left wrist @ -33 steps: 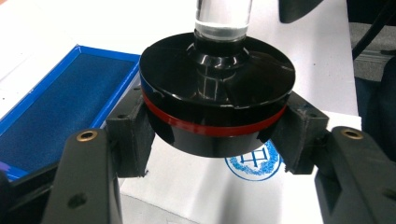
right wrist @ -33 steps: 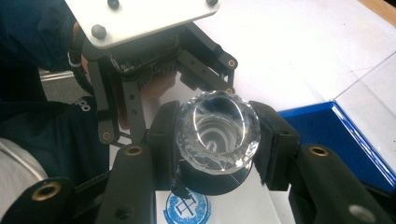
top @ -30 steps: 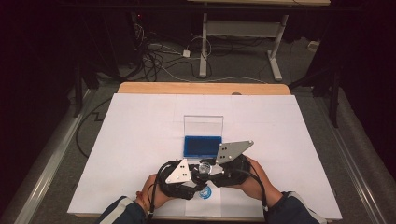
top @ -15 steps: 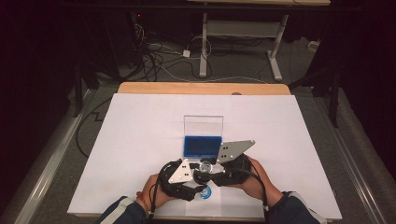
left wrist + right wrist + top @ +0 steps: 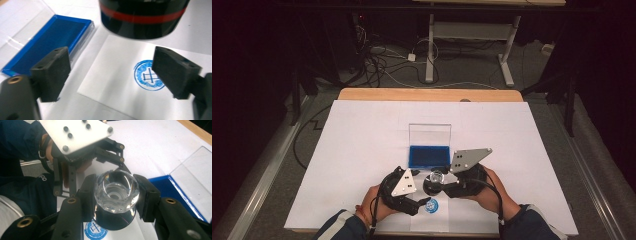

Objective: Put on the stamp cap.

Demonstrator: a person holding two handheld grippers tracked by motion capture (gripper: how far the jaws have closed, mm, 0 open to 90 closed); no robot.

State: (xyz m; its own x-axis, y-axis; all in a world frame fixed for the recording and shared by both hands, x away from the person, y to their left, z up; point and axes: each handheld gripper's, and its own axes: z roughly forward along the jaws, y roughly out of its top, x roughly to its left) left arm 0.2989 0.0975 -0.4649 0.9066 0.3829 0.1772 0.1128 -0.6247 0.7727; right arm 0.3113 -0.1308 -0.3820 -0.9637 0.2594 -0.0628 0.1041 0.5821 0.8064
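A round stamp with a faceted clear crystal knob and a glossy black body ringed by a red band (image 5: 115, 195) is clamped by its knob between the matte black, blocky pads of the right gripper (image 5: 441, 181), whose jaws are clenched on it. The stamp hangs just above a small white sheet of paper (image 5: 120, 82) that lies near the front edge of the desk (image 5: 362, 145), a broad flat top covered in smooth white with a wooden strip along its far edge. On the paper sits a round blue ink print (image 5: 148, 75), a ringed seal with a cross-like figure inside; its finer lettering is too blurred to read. The left gripper (image 5: 424, 203) lies low at the front edge, pointing toward the print; its jaws have just been opening and now stand released, with nothing between them, the print showing in the gap. Just beyond the paper, toward the middle of the desk, lies a rectangular ink pad in a blue tray (image 5: 428, 156) with its clear plastic lid standing open behind it. Each gripper carries a grey three-cornered metal plate with dark screws. Both hands come in from the front edge, with dark blue sleeves.
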